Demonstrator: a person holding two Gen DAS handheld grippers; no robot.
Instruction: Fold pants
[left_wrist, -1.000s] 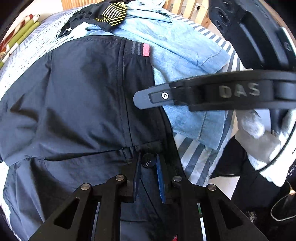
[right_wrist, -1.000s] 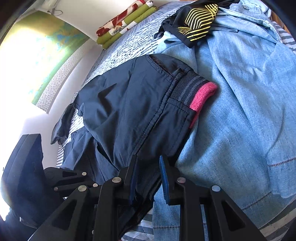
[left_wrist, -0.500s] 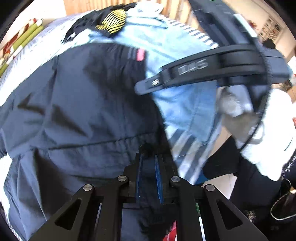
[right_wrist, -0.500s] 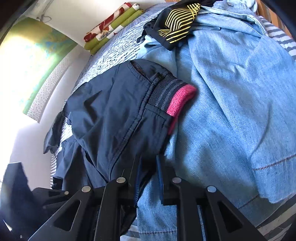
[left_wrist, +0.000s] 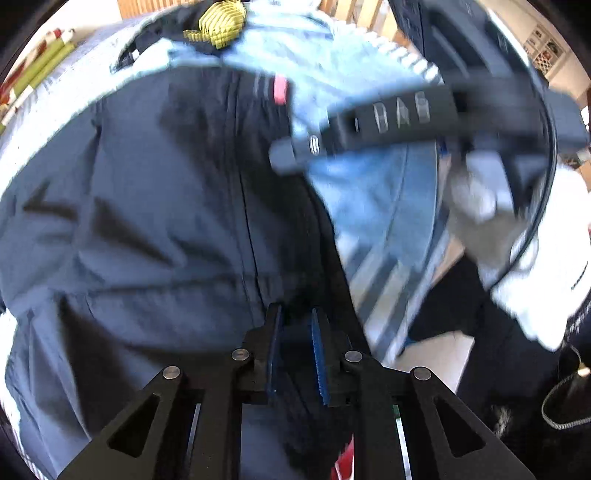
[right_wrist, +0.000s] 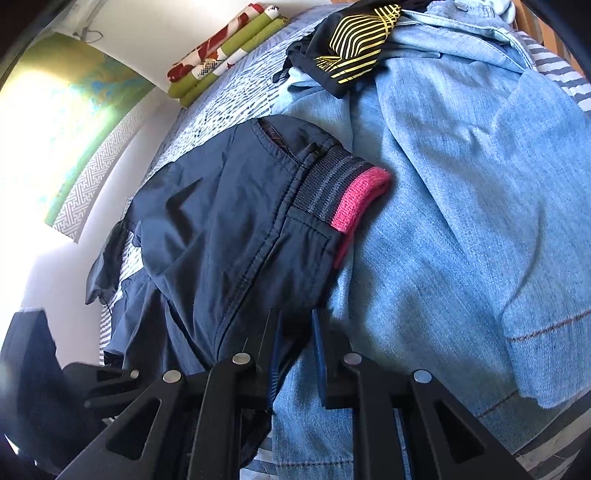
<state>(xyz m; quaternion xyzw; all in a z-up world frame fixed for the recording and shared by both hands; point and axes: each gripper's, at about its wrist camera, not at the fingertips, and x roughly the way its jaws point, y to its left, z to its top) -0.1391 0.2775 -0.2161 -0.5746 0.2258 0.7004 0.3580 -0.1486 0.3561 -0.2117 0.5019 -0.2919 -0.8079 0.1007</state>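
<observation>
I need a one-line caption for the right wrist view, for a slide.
Right gripper pinching the edge of dark navy pants beside a light denim garment on a bed.

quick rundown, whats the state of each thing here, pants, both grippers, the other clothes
pants: spread on the bed, not yet folded, pinched at the near edge by both grippers
left gripper: shut on pants
right gripper: shut on pants
denim shirt: unfolded, partly under pants
black top: crumpled on denim shirt
</observation>
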